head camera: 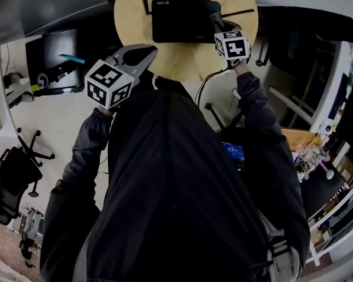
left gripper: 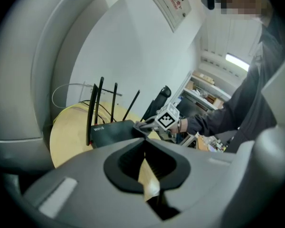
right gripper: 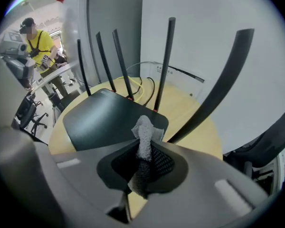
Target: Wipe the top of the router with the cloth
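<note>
A black router (head camera: 182, 21) with several upright antennas lies on a round wooden table (head camera: 129, 16). My right gripper (head camera: 215, 19) is shut on a grey cloth (right gripper: 145, 132), whose free end rests at the router's (right gripper: 104, 115) near right corner. The left gripper (head camera: 142, 56) hovers over the table's near edge, left of the router and apart from it, shut with nothing between its jaws. From the left gripper view (left gripper: 143, 144) I see the router (left gripper: 115, 129) ahead and the right gripper (left gripper: 147, 122) at its right end.
Cables (right gripper: 142, 87) run behind the router, and one (head camera: 209, 78) hangs off the table's front. A white wall stands close behind. An office chair (head camera: 15, 175) and a desk (head camera: 53, 51) sit left. A person in yellow (right gripper: 38, 44) stands far off.
</note>
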Demonstrator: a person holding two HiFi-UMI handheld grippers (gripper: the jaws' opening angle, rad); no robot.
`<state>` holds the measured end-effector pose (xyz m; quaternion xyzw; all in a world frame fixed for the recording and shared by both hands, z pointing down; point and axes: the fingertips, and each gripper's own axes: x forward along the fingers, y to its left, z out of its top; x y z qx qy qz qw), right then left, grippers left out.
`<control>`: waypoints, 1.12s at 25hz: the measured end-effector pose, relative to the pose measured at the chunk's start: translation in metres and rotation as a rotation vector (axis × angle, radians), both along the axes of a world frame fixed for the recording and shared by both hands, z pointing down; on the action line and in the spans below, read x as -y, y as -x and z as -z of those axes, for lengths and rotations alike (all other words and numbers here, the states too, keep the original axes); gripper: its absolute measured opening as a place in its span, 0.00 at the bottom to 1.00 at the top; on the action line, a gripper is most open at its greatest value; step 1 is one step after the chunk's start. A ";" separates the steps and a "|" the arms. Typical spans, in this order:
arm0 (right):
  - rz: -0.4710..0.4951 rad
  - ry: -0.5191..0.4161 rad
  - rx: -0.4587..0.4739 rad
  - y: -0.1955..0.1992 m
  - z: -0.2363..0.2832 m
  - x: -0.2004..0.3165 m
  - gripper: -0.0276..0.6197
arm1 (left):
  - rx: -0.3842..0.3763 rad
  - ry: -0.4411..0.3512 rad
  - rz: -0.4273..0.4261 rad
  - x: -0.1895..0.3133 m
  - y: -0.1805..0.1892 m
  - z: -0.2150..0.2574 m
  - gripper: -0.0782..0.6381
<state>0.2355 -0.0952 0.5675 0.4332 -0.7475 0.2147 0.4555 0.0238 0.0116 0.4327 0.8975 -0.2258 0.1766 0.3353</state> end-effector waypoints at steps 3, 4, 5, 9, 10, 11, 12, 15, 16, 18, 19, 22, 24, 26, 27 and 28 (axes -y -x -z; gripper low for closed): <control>-0.019 0.008 -0.054 -0.007 -0.008 0.013 0.09 | -0.004 0.002 0.019 -0.001 0.002 0.001 0.11; -0.021 0.016 -0.066 -0.009 -0.011 0.014 0.09 | -0.006 0.004 0.026 -0.001 0.003 0.002 0.11; -0.024 0.020 -0.074 -0.010 -0.012 0.013 0.09 | -0.007 0.005 0.031 -0.001 0.004 0.002 0.11; 0.017 0.036 -0.070 -0.007 -0.013 0.001 0.09 | -0.009 0.007 0.041 -0.002 0.007 0.000 0.11; 0.031 0.045 -0.065 -0.007 -0.013 -0.004 0.09 | -0.009 0.007 0.042 -0.003 0.007 0.000 0.11; 0.040 0.052 -0.060 -0.006 -0.013 -0.009 0.09 | -0.010 0.007 0.042 -0.003 0.006 0.000 0.11; 0.044 0.057 -0.056 -0.006 -0.013 -0.015 0.09 | -0.010 0.006 0.040 -0.003 0.005 0.000 0.11; 0.050 0.061 -0.056 -0.008 -0.014 -0.035 0.09 | -0.010 0.004 0.029 -0.004 0.002 0.001 0.11; 0.050 0.064 -0.056 -0.009 -0.014 -0.042 0.09 | -0.010 0.004 0.025 -0.005 0.001 0.001 0.11; 0.049 0.074 -0.048 -0.008 -0.015 -0.058 0.09 | -0.010 0.006 0.015 -0.007 -0.002 0.000 0.11; 0.056 0.076 -0.045 -0.007 -0.015 -0.065 0.09 | -0.009 0.007 0.008 -0.008 -0.004 0.000 0.11; 0.087 0.058 -0.050 0.001 -0.011 -0.079 0.09 | -0.007 0.007 -0.013 -0.009 -0.009 -0.001 0.11; 0.107 0.043 -0.069 0.001 -0.012 -0.084 0.09 | -0.007 0.006 -0.027 -0.010 -0.013 0.000 0.11; 0.131 0.024 -0.098 0.001 -0.013 -0.086 0.09 | -0.005 0.004 -0.043 -0.011 -0.016 0.001 0.11; 0.143 0.013 -0.110 0.001 -0.012 -0.086 0.09 | -0.005 0.004 -0.051 -0.012 -0.018 0.001 0.11; 0.155 -0.003 -0.115 0.004 -0.009 -0.085 0.09 | -0.006 0.003 -0.056 -0.013 -0.020 0.001 0.11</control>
